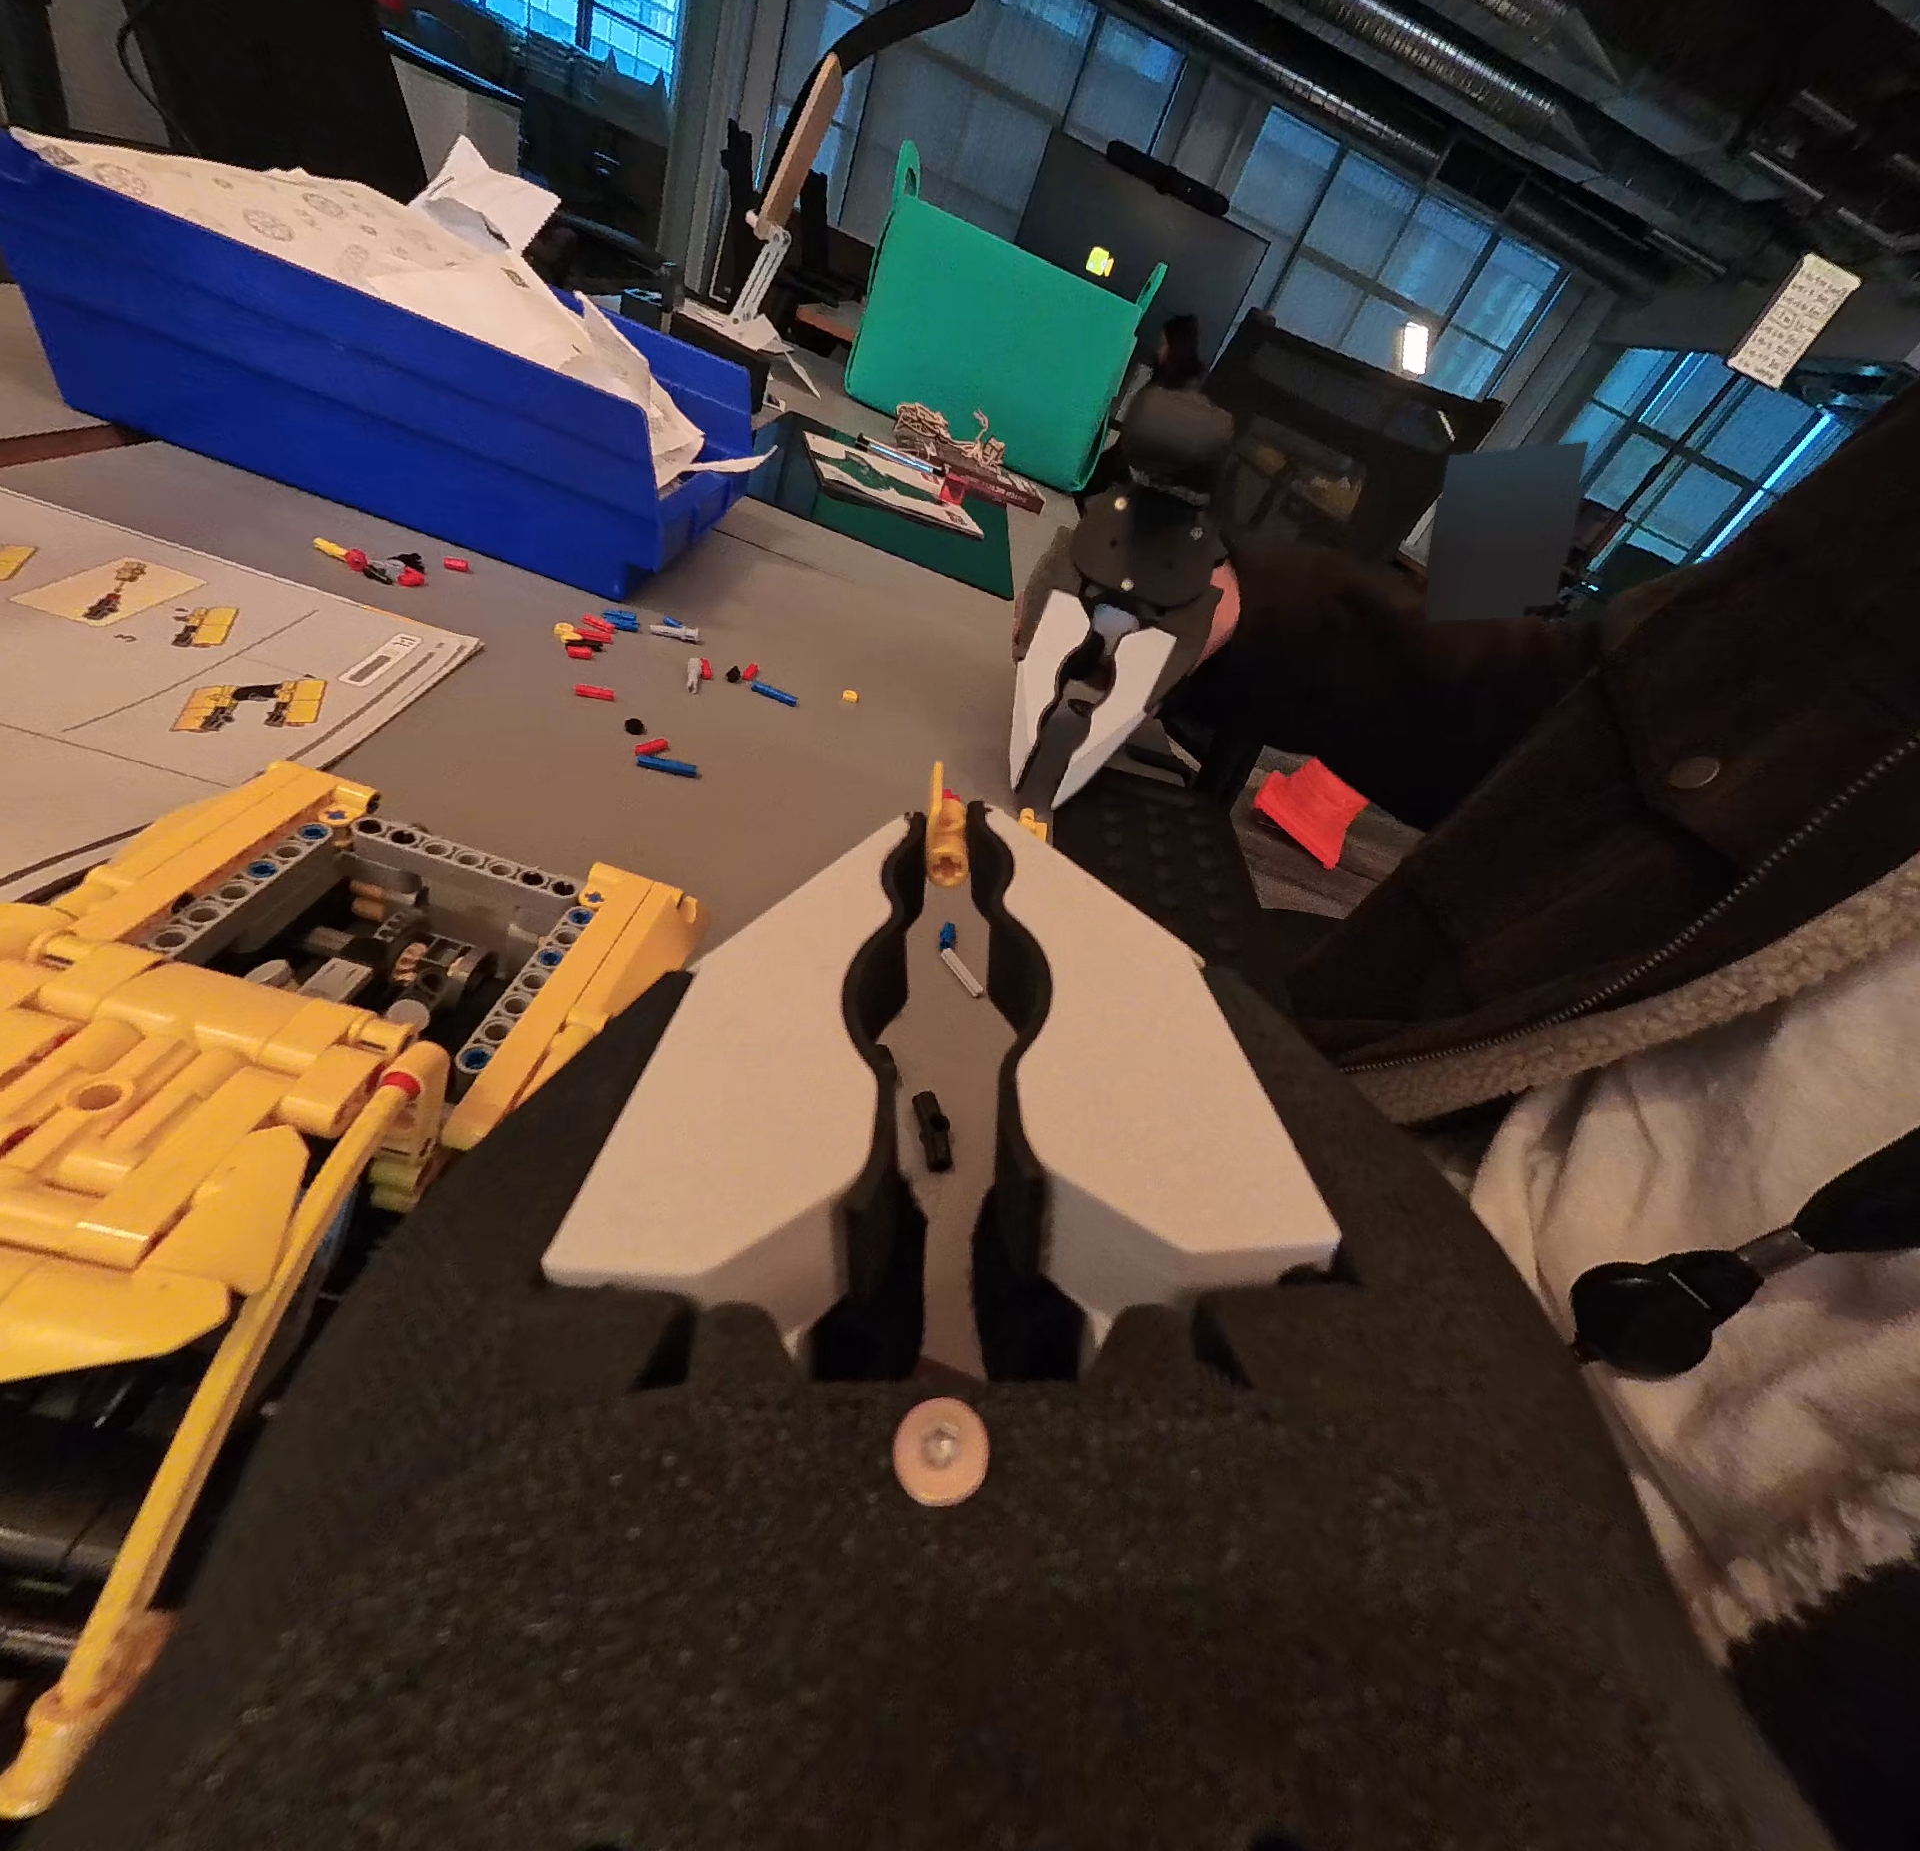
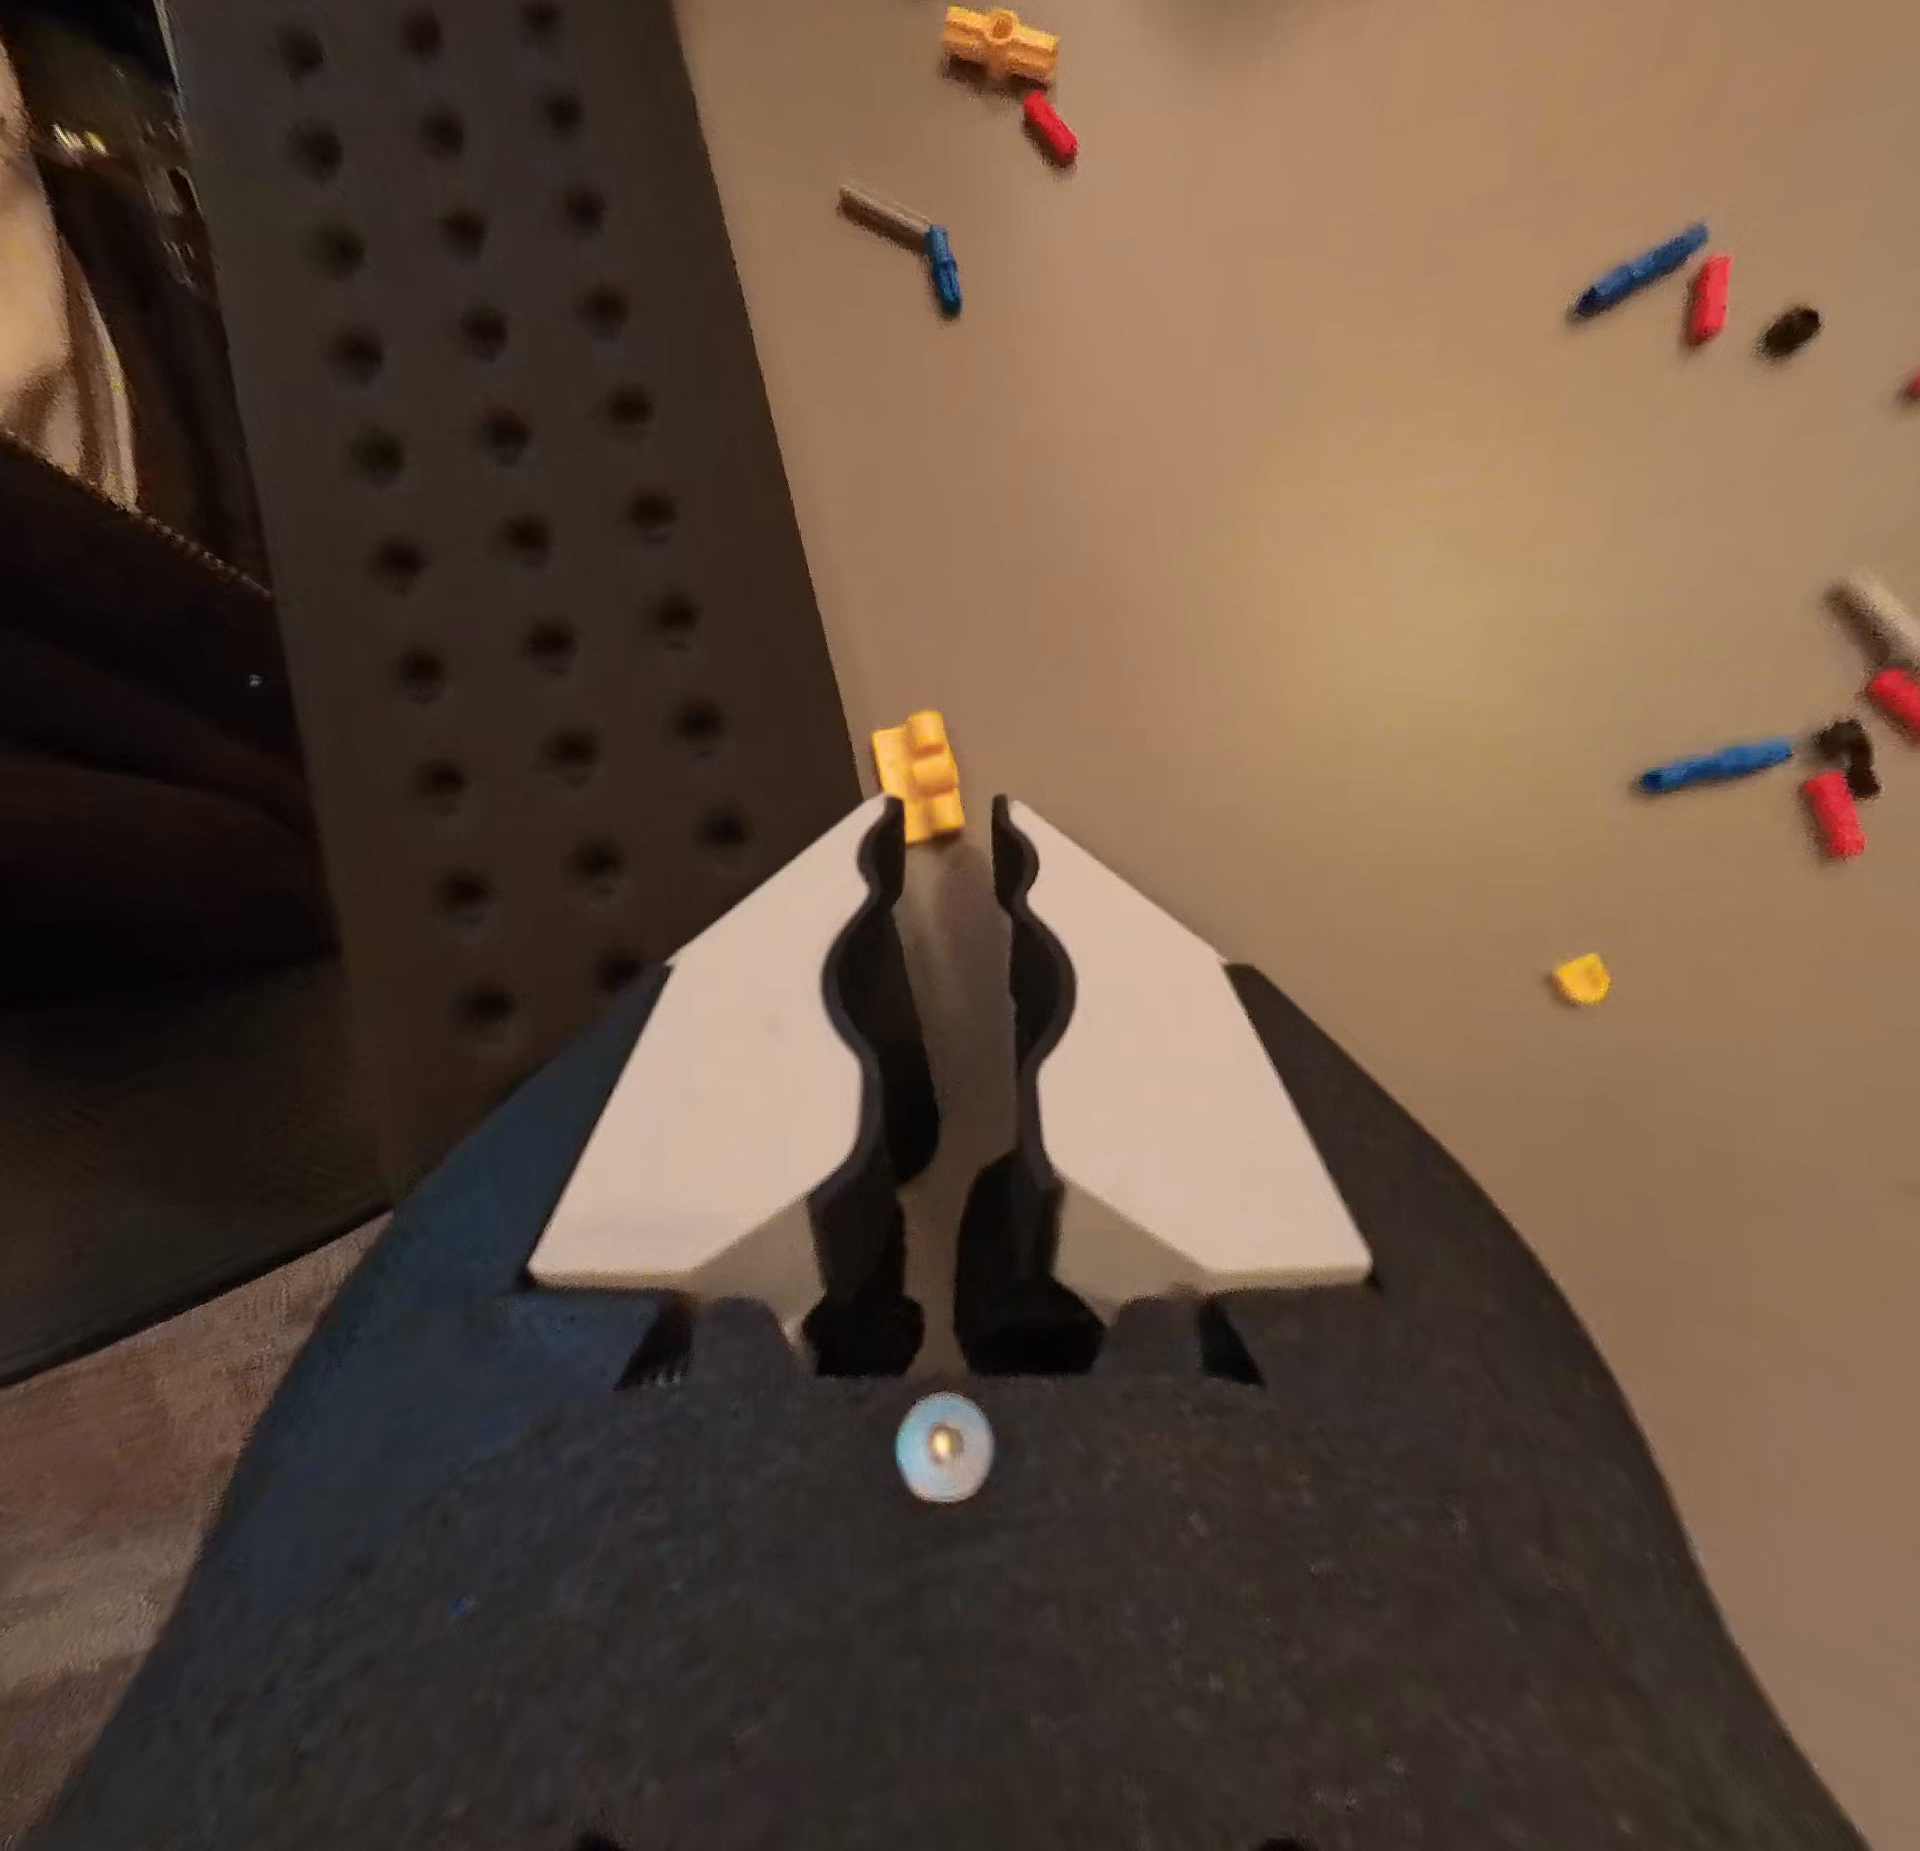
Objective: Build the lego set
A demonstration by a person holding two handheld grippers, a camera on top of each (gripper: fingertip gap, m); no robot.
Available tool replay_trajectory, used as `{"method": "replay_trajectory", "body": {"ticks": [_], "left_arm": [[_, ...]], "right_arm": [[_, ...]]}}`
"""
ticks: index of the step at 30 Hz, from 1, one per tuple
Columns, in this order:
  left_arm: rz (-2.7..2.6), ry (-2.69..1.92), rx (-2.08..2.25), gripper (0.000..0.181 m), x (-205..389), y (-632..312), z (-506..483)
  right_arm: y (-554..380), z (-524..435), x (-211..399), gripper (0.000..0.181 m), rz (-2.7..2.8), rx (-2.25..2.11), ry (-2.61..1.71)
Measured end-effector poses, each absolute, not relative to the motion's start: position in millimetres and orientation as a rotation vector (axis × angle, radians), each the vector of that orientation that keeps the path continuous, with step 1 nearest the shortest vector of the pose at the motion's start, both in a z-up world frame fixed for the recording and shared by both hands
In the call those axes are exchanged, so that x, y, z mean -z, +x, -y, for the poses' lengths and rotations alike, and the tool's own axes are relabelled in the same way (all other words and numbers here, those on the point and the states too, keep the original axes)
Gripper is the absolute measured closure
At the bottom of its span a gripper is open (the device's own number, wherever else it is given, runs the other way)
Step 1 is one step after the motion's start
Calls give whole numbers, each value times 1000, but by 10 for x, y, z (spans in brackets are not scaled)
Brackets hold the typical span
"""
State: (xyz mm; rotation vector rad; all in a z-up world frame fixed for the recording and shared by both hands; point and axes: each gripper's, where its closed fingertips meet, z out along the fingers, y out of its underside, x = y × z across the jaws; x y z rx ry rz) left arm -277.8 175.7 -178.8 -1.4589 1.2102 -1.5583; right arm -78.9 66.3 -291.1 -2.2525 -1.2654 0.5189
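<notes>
1. A yellow connector [image 1: 948, 843] is pinched at the left gripper [image 1: 945, 825] tips.
2. Another yellow piece [image 2: 920, 778] lies just past the parted, empty right gripper [image 2: 943, 814] tips.
3. The yellow model [image 1: 208, 1022] sits left of the left gripper.

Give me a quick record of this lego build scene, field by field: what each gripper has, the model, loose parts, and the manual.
left gripper: shut on a yellow connector
right gripper: open, a small yellow piece at its tips
model: yellow, partly built, left of the left gripper
loose pins: red, blue, black, scattered on the table
manual: open, beside the blue bin
</notes>
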Motion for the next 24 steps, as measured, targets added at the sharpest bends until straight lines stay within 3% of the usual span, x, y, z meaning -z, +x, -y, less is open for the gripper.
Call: {"method": "replay_trajectory", "body": {"ticks": [8,13,19,24], "left_arm": [[-1213,-1458,1558,174,1788,-2780,-1752],[-1219,-1447,1553,174,1782,-2771,-1733],[-1240,-1404,1543,174,1757,-2747,-1661],[-1196,-1254,1407,174,1582,-2744,-1677]], "right_arm": [[-866,-707,3035,171,1515,-375,-2314],[-1031,-928,2969,173,1392,-355,-2280],[-1928,-1405,1883,173,668,-1133,-1818],[-2402,-1823,1429,173,241,-1423,-1534]]}}
